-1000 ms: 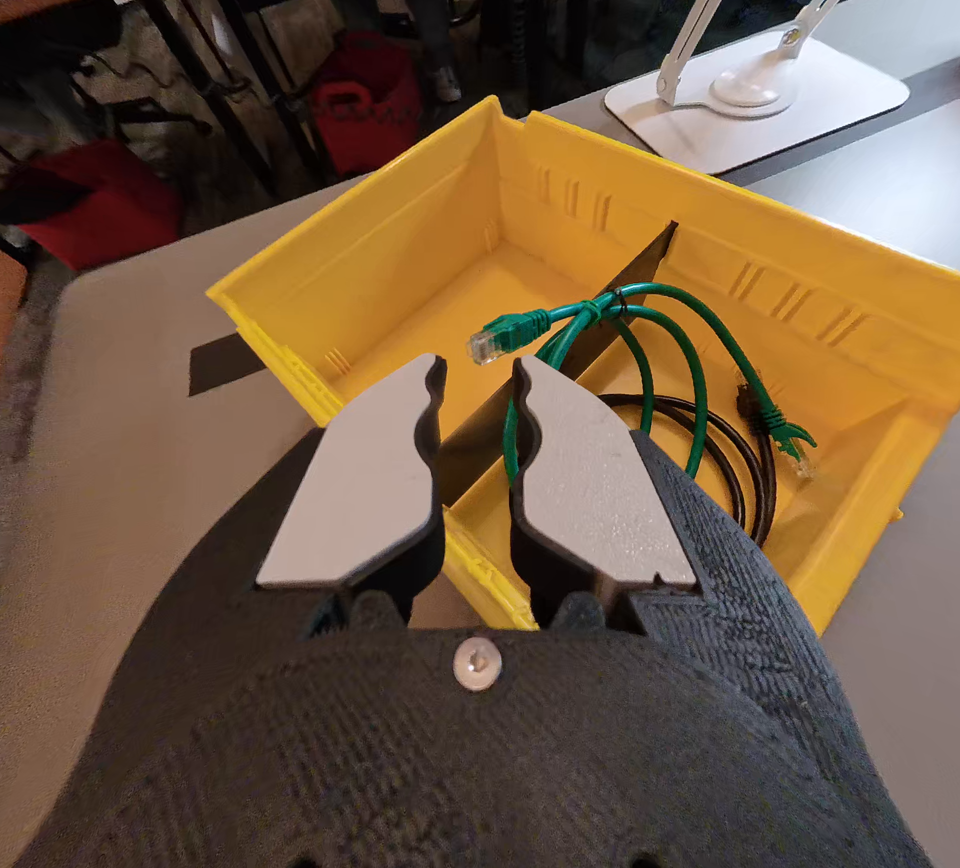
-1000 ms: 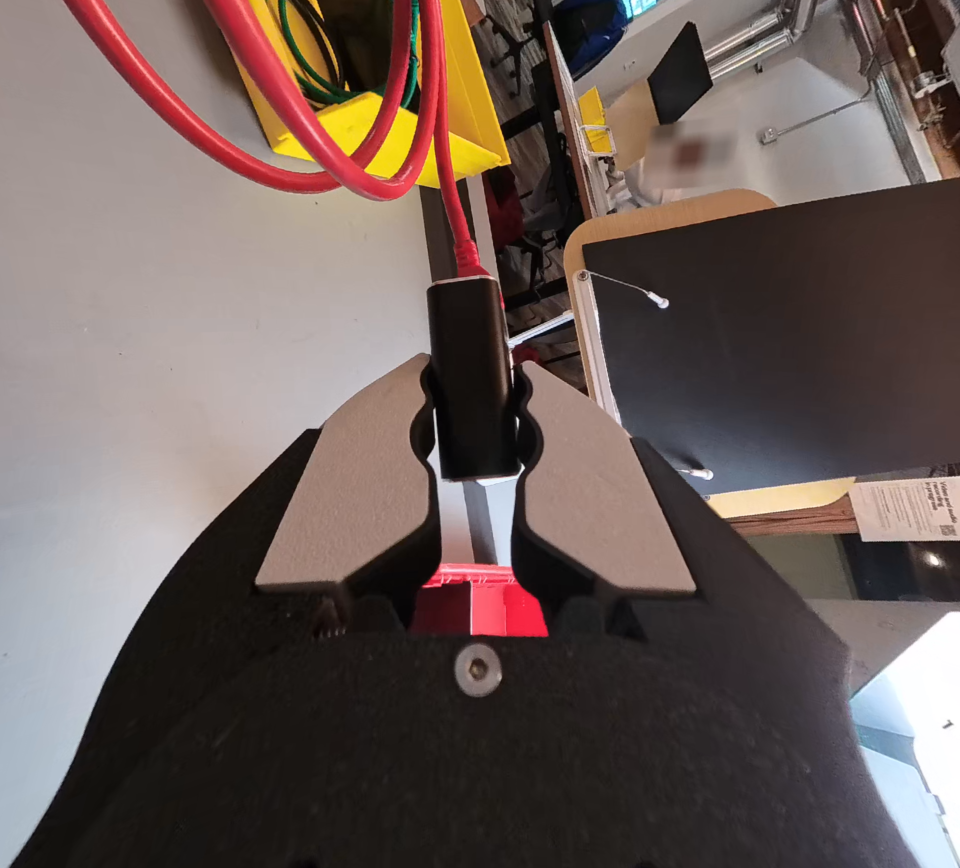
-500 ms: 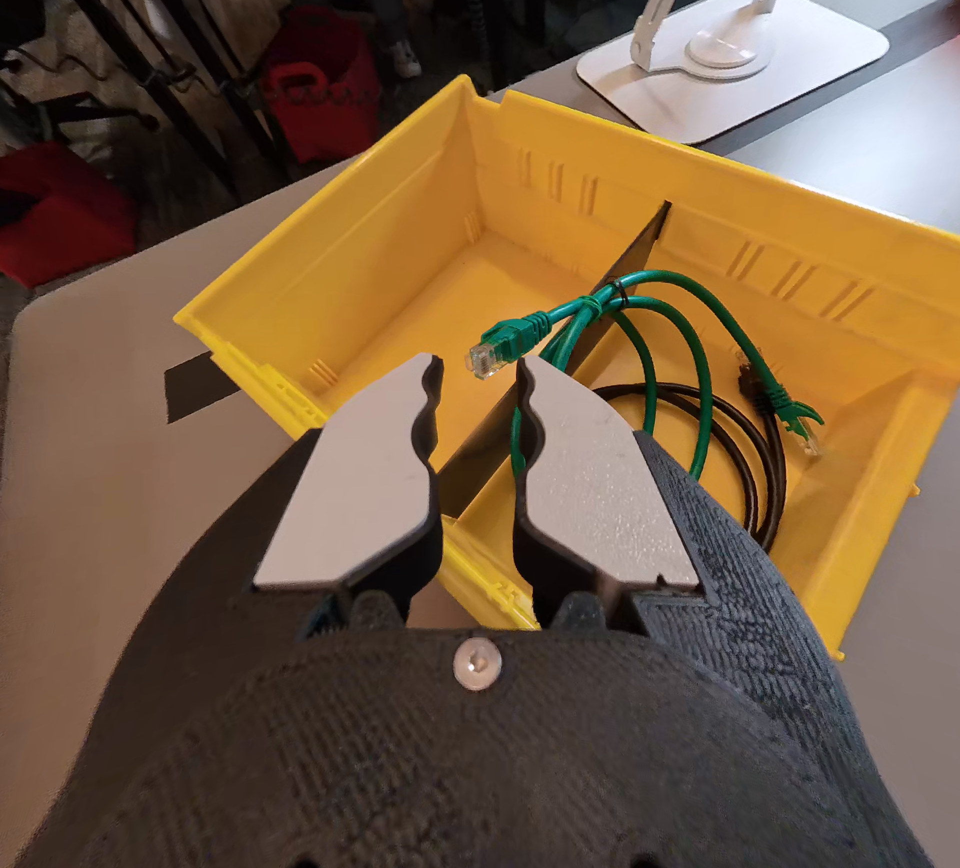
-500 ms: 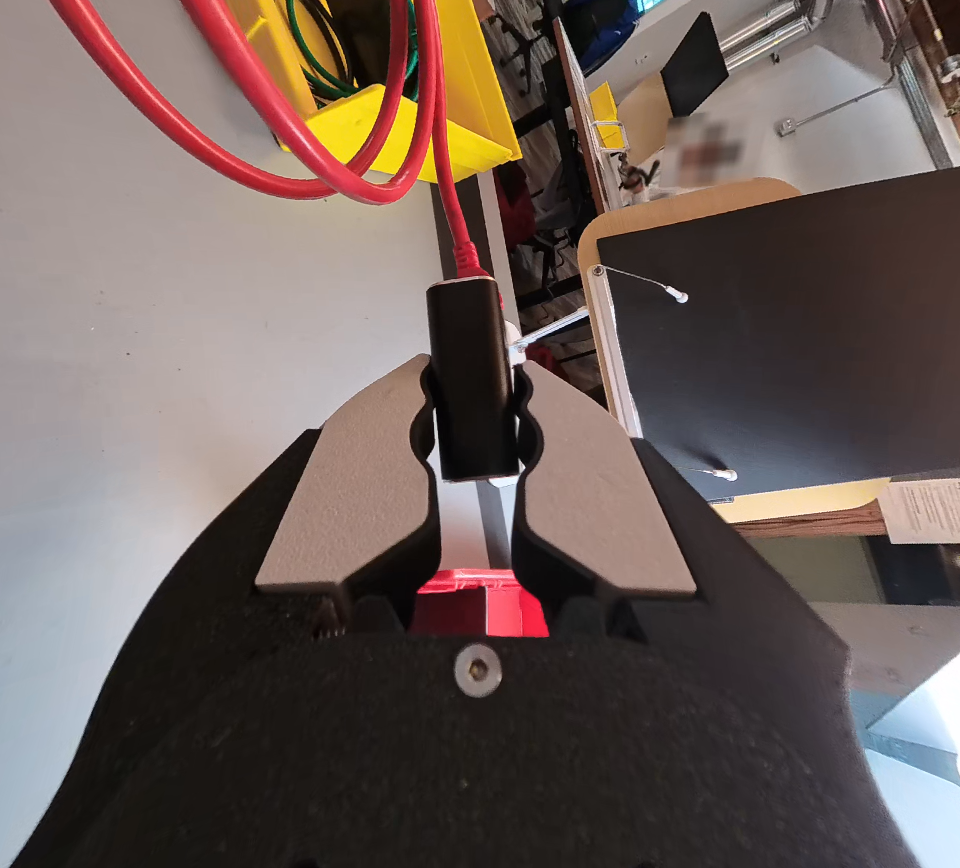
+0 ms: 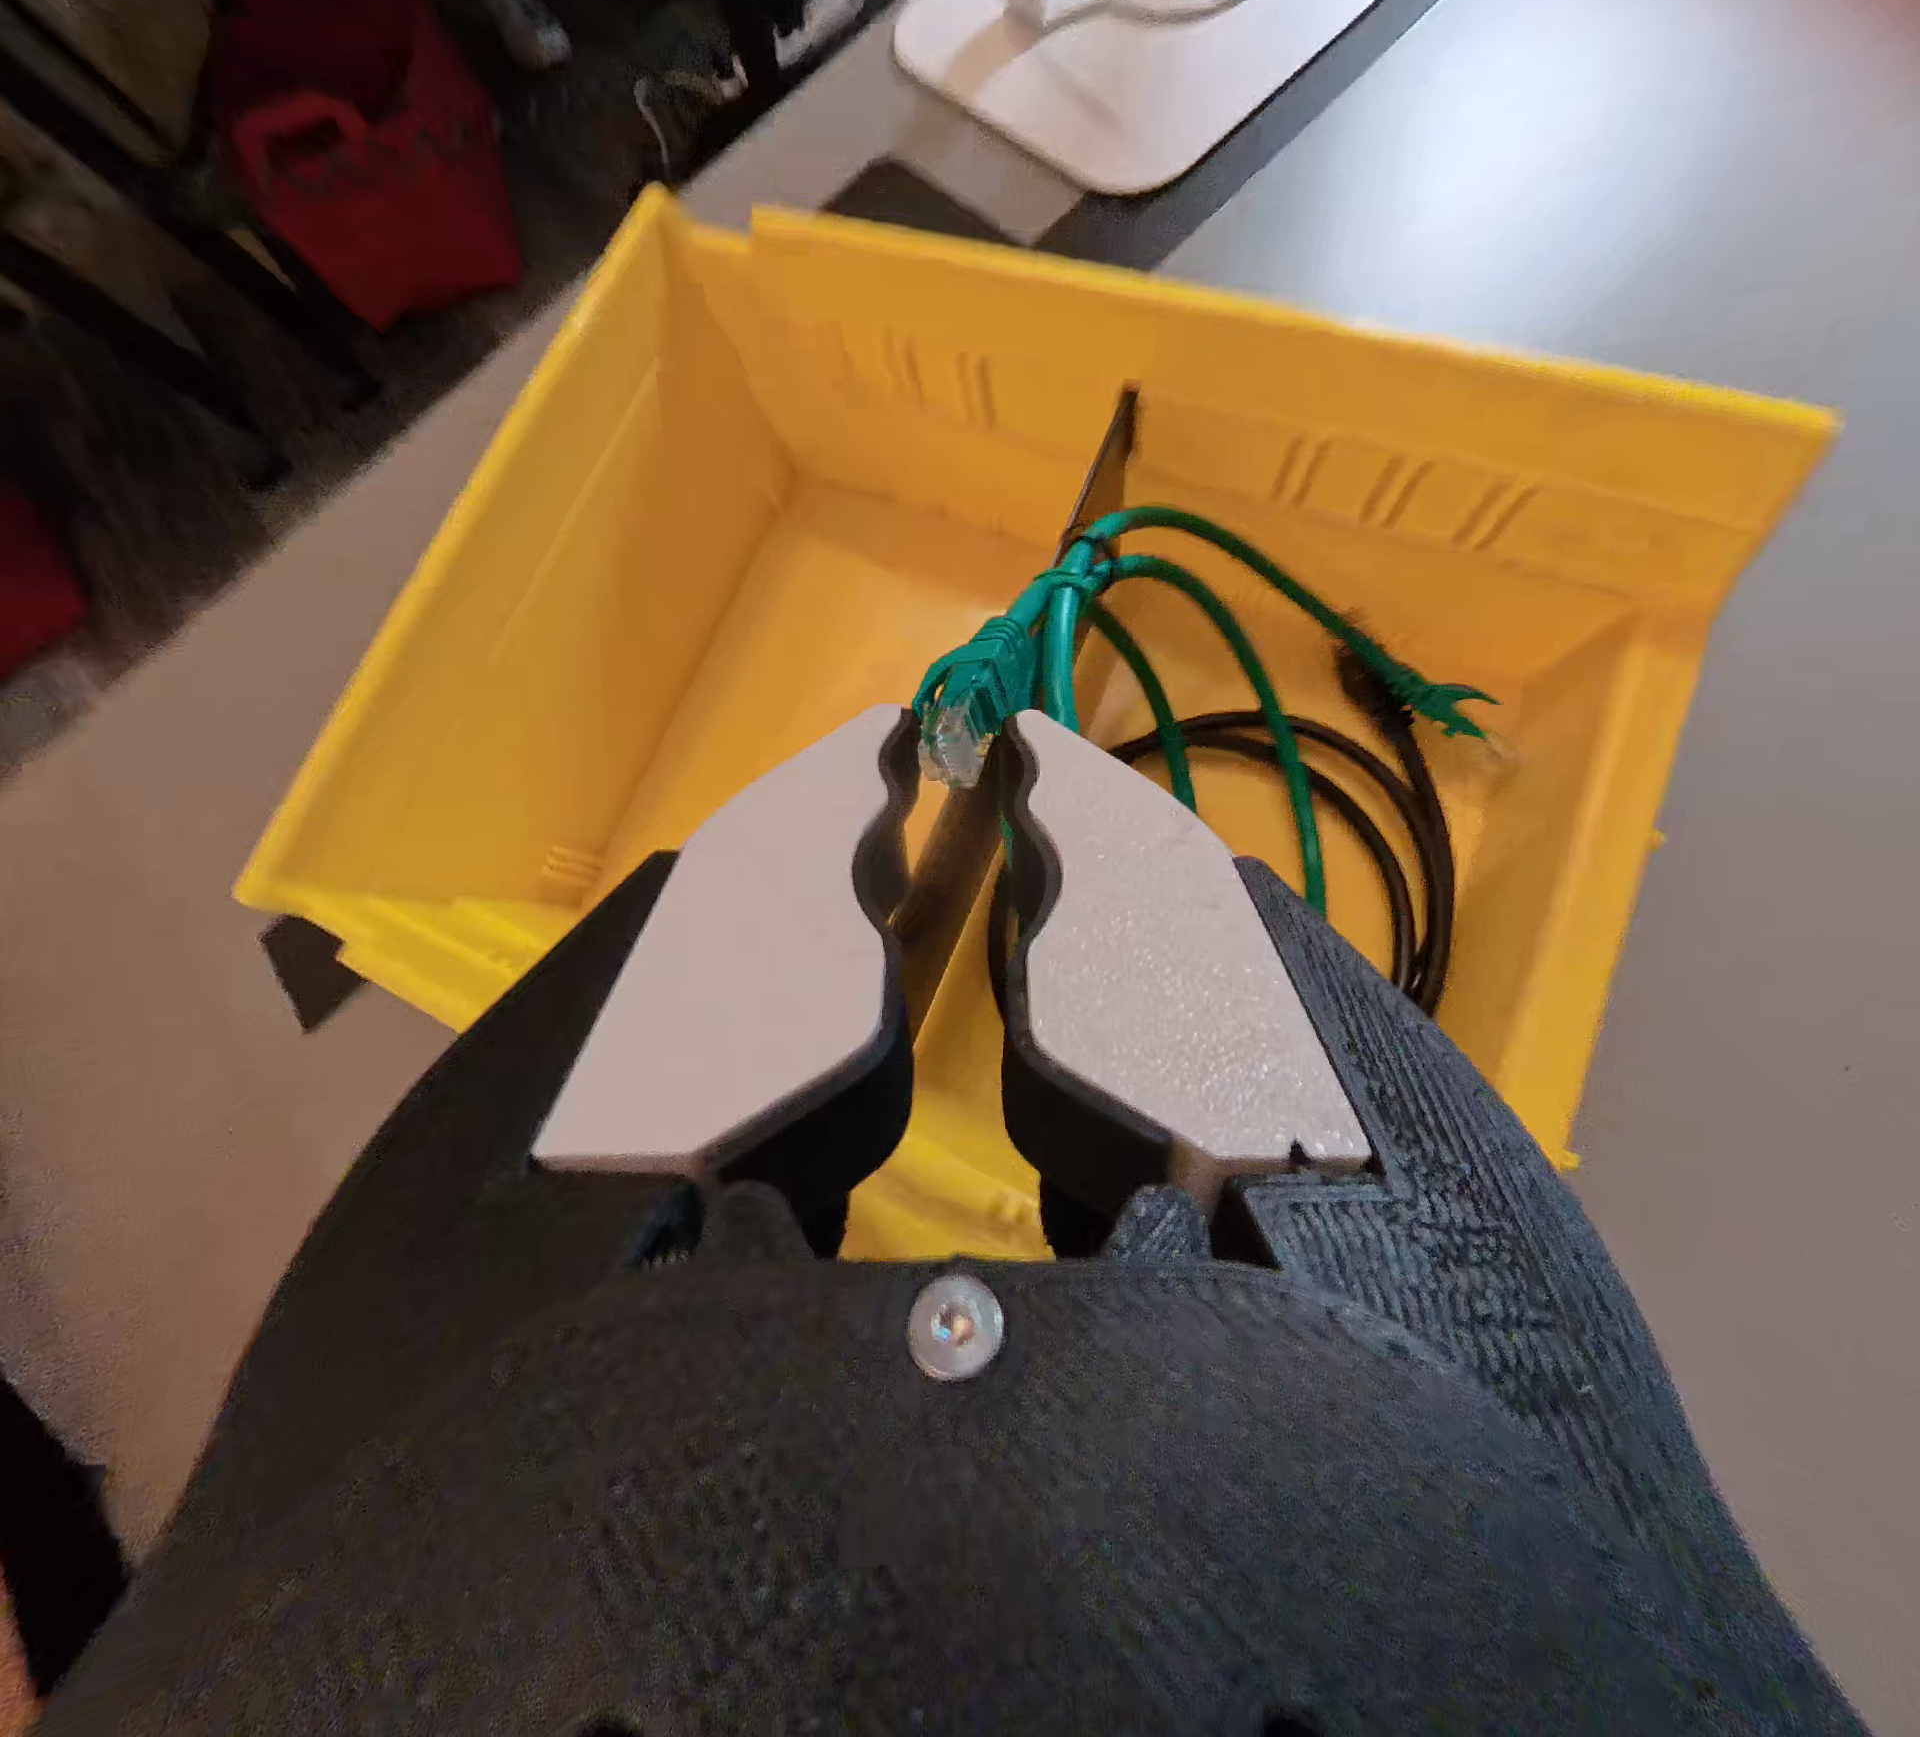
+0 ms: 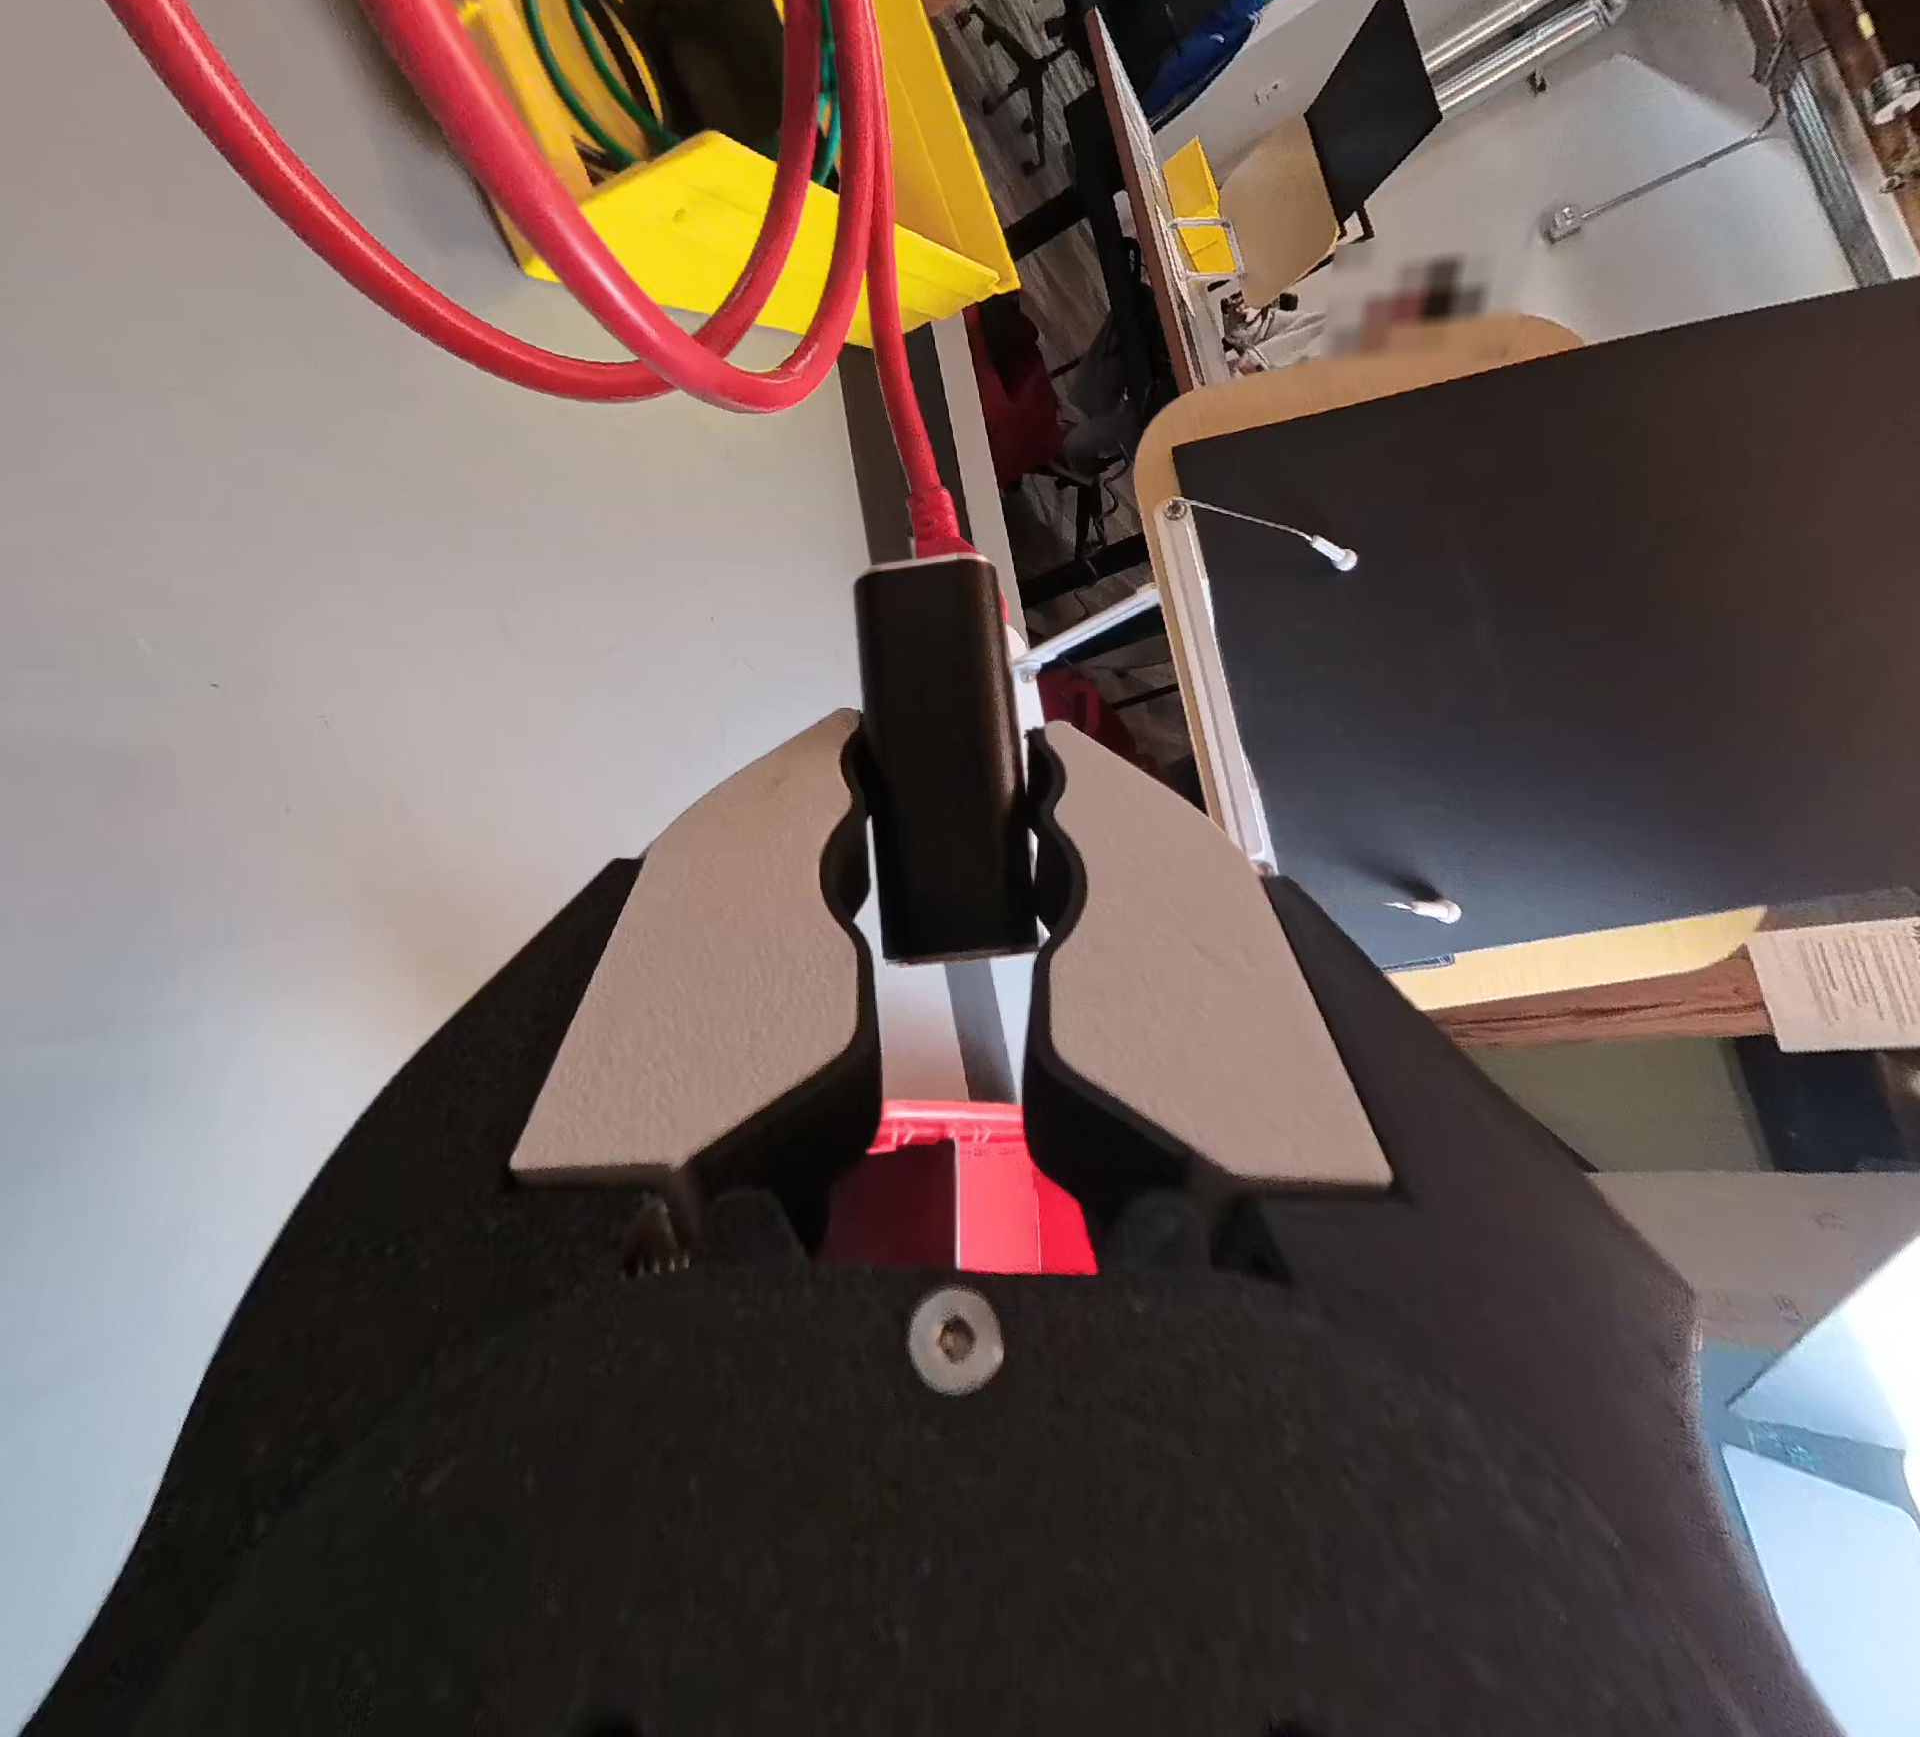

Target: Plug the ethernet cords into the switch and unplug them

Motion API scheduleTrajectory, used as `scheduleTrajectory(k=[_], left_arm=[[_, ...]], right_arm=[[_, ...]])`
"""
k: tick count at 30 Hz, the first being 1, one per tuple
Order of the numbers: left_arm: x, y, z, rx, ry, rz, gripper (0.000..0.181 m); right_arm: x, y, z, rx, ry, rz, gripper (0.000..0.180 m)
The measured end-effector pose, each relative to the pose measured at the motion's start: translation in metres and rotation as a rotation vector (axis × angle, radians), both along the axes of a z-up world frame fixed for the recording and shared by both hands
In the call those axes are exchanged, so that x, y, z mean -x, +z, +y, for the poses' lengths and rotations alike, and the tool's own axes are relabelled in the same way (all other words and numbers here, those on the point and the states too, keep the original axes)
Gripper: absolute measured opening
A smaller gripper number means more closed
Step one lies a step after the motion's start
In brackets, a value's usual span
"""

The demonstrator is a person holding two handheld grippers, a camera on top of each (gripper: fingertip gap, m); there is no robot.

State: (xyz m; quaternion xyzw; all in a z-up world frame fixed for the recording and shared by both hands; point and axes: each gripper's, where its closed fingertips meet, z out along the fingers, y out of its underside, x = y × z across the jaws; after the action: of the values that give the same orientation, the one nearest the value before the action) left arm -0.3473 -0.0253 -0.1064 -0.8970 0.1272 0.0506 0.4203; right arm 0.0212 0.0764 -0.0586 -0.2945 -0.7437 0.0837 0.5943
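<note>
My table [image 5: 1662, 181] was pale grey with a dark strip across it. On it sat the yellow bin [image 5: 540, 690] and, beyond it, what looked through the blur like a white lamp base [image 5: 1195, 25].

Open-plan office or lab workspace: grey table [image 5: 1714, 253], office chairs [image 6: 1081, 4], exposed ceiling pipes [image 6: 1538, 14], black pinboard partition [image 6: 1610, 607], yellow parts bin [image 5: 582, 607]

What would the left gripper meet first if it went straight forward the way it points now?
Most likely the clear plug of the green cord, already at the tips of the left gripper. Behind it runs the black divider of the yellow bin; depth is uncertain.
</note>
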Motion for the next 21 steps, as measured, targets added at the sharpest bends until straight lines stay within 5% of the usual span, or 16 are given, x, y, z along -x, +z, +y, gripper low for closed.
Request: scheduleTrajectory(k=[12,16,21], left_arm=[[-0.141,0.161,-0.032,-0.510,-0.179,0.440,0.014],[-0.222,0.142,-0.045,-0.690,-0.346,0.471,0.014],[-0.287,0.055,-0.052,-0.691,-0.474,0.553,0.014]], right_arm=[[-0.039,0.045,0.032,-0.013,-0.122,0.112,0.027],[-0.054,0.056,0.045,-0.008,-0.171,0.143,0.027],[-0.061,0.057,0.054,0.013,-0.201,0.149,0.027]])
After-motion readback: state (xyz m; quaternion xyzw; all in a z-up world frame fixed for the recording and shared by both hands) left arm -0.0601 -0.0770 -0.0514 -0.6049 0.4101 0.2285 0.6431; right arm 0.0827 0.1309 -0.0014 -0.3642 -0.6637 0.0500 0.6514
